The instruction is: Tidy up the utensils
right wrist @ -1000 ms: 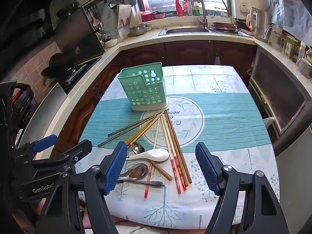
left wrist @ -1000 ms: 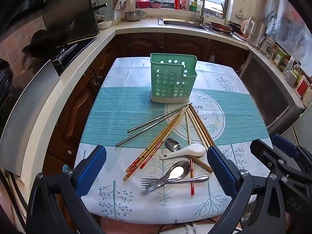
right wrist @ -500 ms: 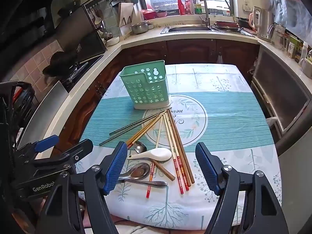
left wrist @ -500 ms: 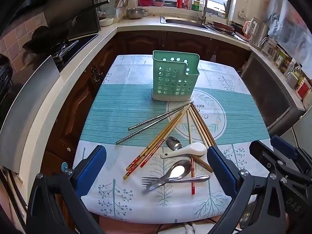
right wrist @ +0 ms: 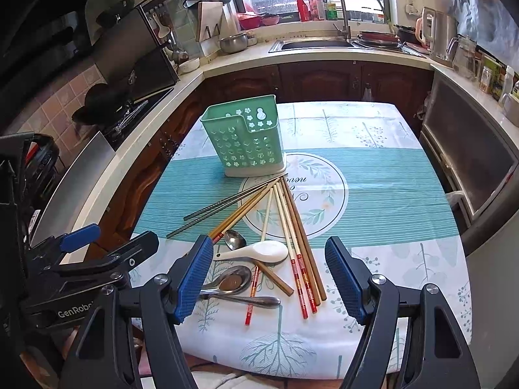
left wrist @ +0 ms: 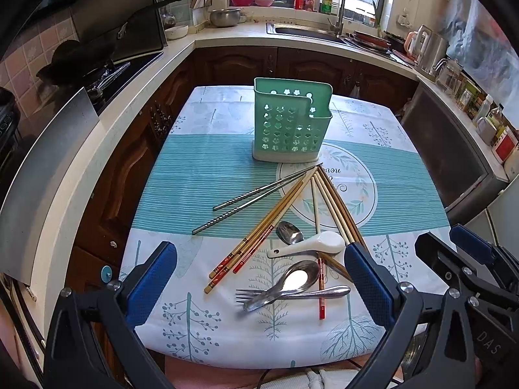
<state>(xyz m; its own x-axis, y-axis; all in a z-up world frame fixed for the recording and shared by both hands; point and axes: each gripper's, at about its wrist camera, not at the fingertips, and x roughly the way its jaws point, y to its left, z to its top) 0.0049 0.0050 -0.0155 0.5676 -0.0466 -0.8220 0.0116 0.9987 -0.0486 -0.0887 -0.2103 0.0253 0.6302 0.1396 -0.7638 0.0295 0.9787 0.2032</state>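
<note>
A green perforated utensil holder (left wrist: 292, 120) (right wrist: 246, 137) stands upright and empty-looking mid-table. Before it fan out two metal chopsticks (left wrist: 256, 196) (right wrist: 223, 206) and several wooden chopsticks (left wrist: 275, 217) (right wrist: 298, 236). Nearer the front edge lie a white ceramic spoon (left wrist: 311, 243) (right wrist: 259, 251), a small metal spoon (left wrist: 289, 231) (right wrist: 235, 238), a large metal spoon (left wrist: 292, 282) (right wrist: 232, 282) and a fork (left wrist: 292, 293). My left gripper (left wrist: 259, 287) hovers open above the spoons. My right gripper (right wrist: 269, 278) is open too, over the same pile. Neither holds anything.
The table (left wrist: 201, 191) carries a teal and white cloth. Kitchen counters wrap around it: a stove (left wrist: 107, 68) on the left, a sink (right wrist: 318, 43) at the back, jars and a kettle (right wrist: 434, 35) on the right. Dark cabinets (right wrist: 324, 81) stand close behind.
Both cameras have edged slightly forward and down toward the table, so the holder and utensils look a little nearer. Nothing on the table has moved; both grippers stay open.
</note>
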